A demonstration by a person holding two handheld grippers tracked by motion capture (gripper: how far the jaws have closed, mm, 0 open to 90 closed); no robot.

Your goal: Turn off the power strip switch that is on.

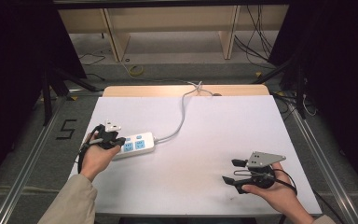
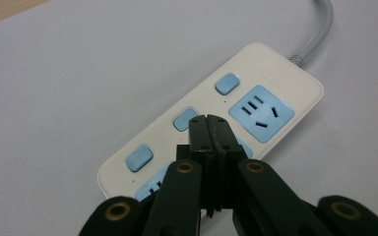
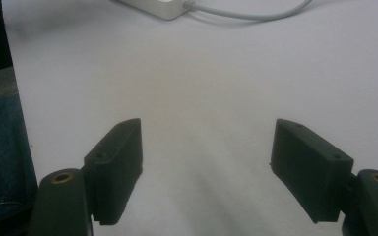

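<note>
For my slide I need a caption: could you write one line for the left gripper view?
Closed left tongs poised over the middle blue switch of a white power strip.

The long white plastic power strip (image 2: 211,123) looks smooth and a bit shiny, with flat light-blue plastic buttons (image 2: 227,83). Under the strip lies a smooth, matt white table sheet (image 1: 214,140). Above the strip, the black plastic left gripper (image 2: 210,129) looks matt.
</note>
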